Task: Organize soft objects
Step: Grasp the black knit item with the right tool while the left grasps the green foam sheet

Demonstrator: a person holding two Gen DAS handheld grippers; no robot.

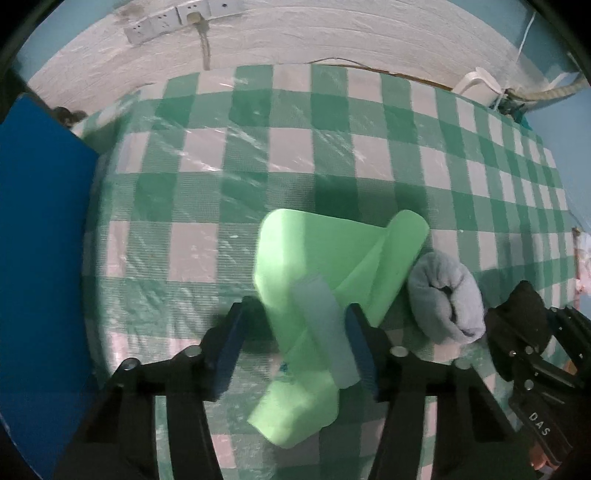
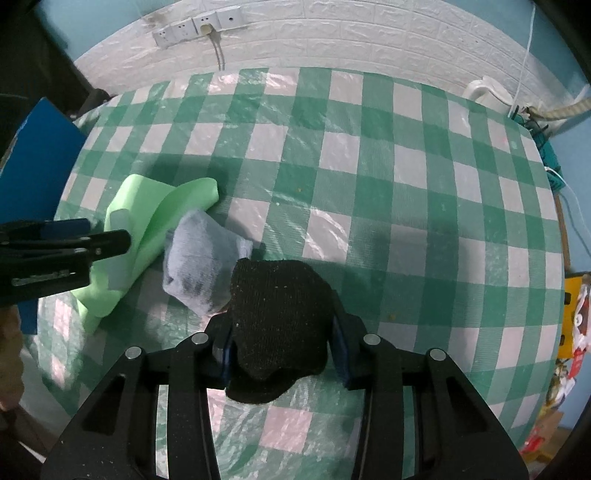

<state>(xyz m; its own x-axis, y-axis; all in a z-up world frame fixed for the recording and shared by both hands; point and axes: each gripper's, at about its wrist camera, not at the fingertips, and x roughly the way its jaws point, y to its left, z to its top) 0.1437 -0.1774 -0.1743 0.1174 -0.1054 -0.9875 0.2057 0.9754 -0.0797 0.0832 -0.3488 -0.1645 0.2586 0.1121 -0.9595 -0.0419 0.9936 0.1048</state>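
Your left gripper [image 1: 295,343] points straight down, jaws loose around the green cloth [image 1: 325,266]. Your right gripper [image 2: 282,339], steeply tilted, clamps the black sock [image 2: 280,317].

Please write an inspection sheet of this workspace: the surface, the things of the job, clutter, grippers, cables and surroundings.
Surface: table under a green-and-white checked cloth with clear plastic film on it.
Job's things: green cloth, crumpled; rolled grey-blue sock beside it; black sock.
Clutter: blue board at the table's left edge; white object at the far right corner.
Grippers: left gripper straddles the green cloth, pads apparently not pressing both sides; right gripper shut on the black sock.
Cables: one cord hangs from the wall socket strip; cords at the right edge.
Surroundings: white brick-pattern wall; colourful packaging on the right.
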